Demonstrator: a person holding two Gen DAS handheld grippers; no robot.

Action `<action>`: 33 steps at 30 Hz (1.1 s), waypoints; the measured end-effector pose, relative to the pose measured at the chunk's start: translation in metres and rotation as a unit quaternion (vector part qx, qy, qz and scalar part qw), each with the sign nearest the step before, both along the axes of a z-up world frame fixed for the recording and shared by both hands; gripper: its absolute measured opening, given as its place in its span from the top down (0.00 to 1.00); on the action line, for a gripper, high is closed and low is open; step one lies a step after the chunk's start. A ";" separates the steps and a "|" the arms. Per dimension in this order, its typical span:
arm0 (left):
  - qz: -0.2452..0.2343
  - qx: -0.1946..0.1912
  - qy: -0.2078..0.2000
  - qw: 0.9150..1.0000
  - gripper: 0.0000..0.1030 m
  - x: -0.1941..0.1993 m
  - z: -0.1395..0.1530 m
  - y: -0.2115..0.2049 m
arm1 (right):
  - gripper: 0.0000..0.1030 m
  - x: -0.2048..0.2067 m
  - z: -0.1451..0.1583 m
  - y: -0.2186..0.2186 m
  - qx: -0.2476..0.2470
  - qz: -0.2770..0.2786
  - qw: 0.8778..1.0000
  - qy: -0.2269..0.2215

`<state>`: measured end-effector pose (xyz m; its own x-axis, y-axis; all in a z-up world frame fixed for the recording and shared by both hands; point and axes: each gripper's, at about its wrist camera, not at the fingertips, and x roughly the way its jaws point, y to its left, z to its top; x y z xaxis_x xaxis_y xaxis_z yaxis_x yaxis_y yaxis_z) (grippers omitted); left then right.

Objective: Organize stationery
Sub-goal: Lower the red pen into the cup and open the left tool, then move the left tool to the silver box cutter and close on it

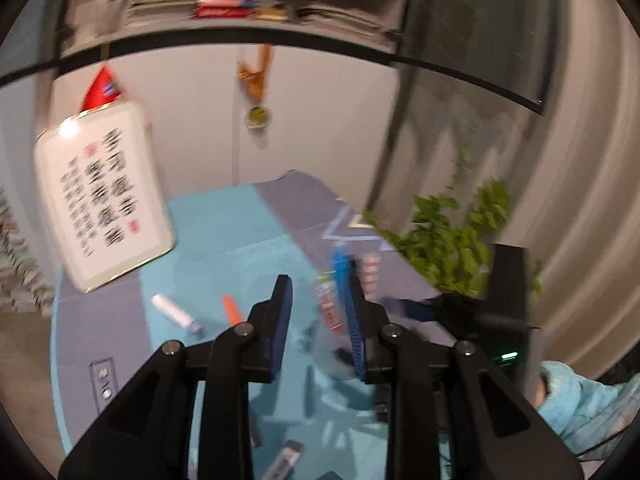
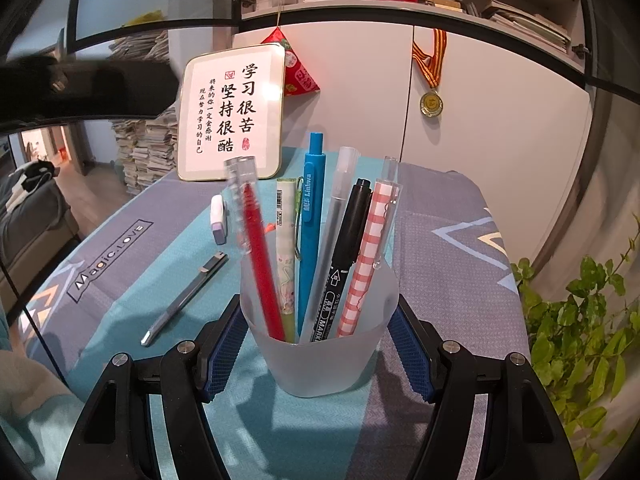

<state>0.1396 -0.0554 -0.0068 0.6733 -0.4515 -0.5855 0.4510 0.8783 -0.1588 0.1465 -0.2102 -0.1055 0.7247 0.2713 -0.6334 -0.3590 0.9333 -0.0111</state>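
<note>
In the right wrist view my right gripper (image 2: 318, 312) is shut on a frosted plastic pen cup (image 2: 320, 360) standing on the blue and grey cloth. The cup holds several pens: a red pen (image 2: 260, 264) whose clear cap is blurred, a blue pen (image 2: 310, 232), a black marker (image 2: 344, 256) and a pink checked pen (image 2: 366, 256). The left wrist view is blurred. My left gripper (image 1: 318, 276) stands open above the table with nothing between its pads. Beyond its fingers I see the cup's pens (image 1: 340, 280). A white eraser-like piece (image 2: 218, 218) and a silver utility knife (image 2: 184, 300) lie on the cloth.
A framed calligraphy sign (image 2: 232, 112) leans at the back of the table. A leafy plant (image 2: 580, 320) crowds the right edge. An orange marker (image 1: 232, 308) lies near the white piece (image 1: 176, 314). White cabinet doors with a hanging medal (image 2: 431, 104) close off the back.
</note>
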 end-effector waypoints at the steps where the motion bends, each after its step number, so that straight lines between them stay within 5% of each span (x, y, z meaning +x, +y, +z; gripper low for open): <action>1: 0.012 0.002 0.008 1.000 0.76 0.004 -0.005 0.006 | 0.31 0.000 0.000 0.000 0.000 0.000 1.000 0.000; 13: 0.078 0.047 0.129 0.987 0.76 0.054 -0.096 0.029 | 0.31 0.000 0.000 -0.001 0.002 0.000 1.000 0.000; 30: 0.097 0.082 0.161 0.979 0.77 0.090 -0.132 0.019 | 0.31 0.001 0.000 0.000 0.002 -0.001 1.000 -0.001; 33: 0.094 0.083 0.163 0.979 0.90 0.088 -0.132 0.019 | 0.31 0.001 0.000 0.000 0.002 -0.001 1.000 -0.001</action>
